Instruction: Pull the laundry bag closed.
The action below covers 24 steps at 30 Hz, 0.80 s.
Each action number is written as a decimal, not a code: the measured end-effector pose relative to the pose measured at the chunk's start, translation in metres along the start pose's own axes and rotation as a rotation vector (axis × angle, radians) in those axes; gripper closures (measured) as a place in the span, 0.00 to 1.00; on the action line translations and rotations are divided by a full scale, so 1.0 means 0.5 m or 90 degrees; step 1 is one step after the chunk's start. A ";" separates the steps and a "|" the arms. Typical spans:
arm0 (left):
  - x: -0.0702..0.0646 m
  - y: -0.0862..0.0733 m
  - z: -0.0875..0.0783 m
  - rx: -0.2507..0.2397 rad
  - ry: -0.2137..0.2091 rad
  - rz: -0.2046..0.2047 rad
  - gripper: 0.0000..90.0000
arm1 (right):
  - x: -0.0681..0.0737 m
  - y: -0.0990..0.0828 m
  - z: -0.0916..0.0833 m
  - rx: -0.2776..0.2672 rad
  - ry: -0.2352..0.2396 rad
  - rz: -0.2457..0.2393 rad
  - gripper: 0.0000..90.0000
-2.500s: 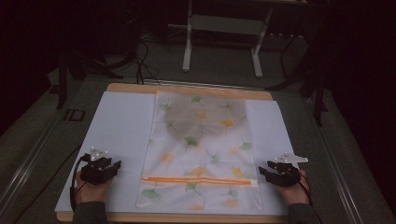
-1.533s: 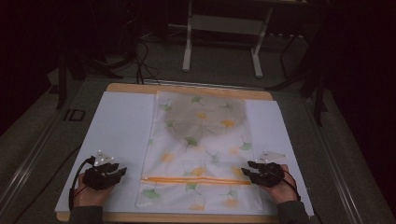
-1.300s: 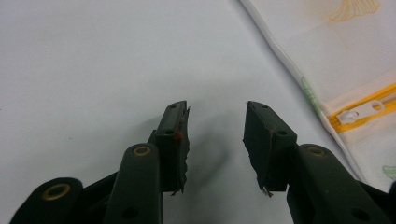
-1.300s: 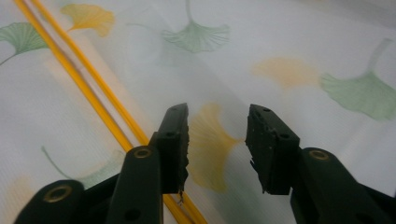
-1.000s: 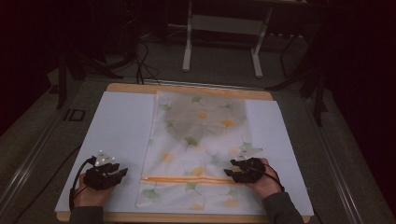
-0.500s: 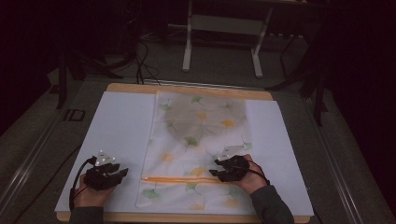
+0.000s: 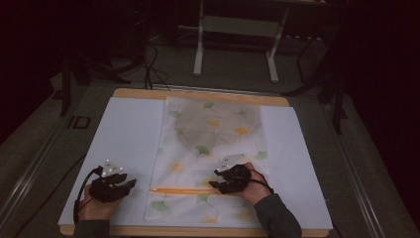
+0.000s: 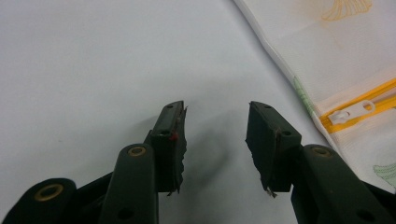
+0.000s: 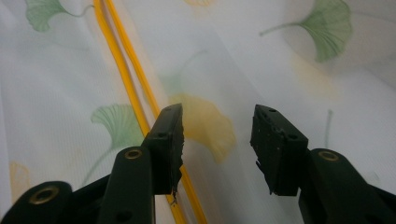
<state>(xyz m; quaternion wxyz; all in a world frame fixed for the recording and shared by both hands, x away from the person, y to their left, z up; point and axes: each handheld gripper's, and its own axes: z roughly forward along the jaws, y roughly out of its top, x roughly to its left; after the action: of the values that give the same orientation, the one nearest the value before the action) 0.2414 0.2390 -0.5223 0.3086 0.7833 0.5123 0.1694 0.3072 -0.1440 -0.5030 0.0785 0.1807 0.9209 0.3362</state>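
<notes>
Mesh bag [image 7: 210,158] with leaf print lies flat down the middle of the surface, its yellow zipper [image 7: 181,190] near the front edge.
Your right gripper [image 7: 224,179] hovers over the zipper, jaws open and empty; your left gripper [image 7: 119,184], jaws just widened and empty, sits beside the bag's left edge.

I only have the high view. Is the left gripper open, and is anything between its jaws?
Observer: The left gripper is open, jaws just widened; only bare white sheet lies between them.
Operator: Where's the zipper pull?
Observer: The white zipper pull sits at the near end of the yellow zipper, off to that gripper's side, untouched.
Operator: Right gripper?
Observer: The right gripper is open over the leaf-print cloth bag; the zipper runs under one jaw, not gripped.
</notes>
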 end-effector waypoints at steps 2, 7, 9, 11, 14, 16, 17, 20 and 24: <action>-0.001 0.000 0.000 0.000 0.000 0.001 0.63 | 0.004 0.008 0.007 -0.003 0.005 -0.005 0.59; -0.001 0.000 0.000 0.000 0.001 0.003 0.63 | 0.018 0.029 0.024 -0.003 0.018 -0.024 0.60; -0.001 0.000 -0.001 -0.002 0.002 0.006 0.63 | 0.024 0.038 0.030 -0.005 0.024 -0.029 0.60; -0.002 0.001 -0.001 -0.002 0.002 0.007 0.63 | 0.031 0.046 0.038 -0.006 0.030 -0.035 0.61; -0.001 0.001 -0.001 -0.003 0.001 0.006 0.63 | 0.040 0.059 0.049 -0.003 0.036 -0.048 0.62; -0.001 0.001 -0.001 -0.004 0.001 0.005 0.63 | 0.043 0.066 0.056 -0.005 0.039 -0.054 0.62; -0.001 0.001 -0.002 -0.005 0.000 0.005 0.63 | 0.046 0.069 0.059 -0.008 0.041 -0.053 0.62; -0.001 0.001 -0.002 -0.006 0.000 0.007 0.63 | 0.051 0.078 0.067 -0.010 0.048 -0.056 0.63; -0.002 0.001 -0.001 -0.005 0.000 0.006 0.62 | 0.058 0.088 0.080 -0.010 0.058 -0.064 0.64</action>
<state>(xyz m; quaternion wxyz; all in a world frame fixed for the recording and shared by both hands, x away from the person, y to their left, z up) 0.2411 0.2383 -0.5216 0.3108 0.7844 0.5082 0.1728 0.3032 -0.0780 -0.5058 0.0551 0.1180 0.9288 0.3470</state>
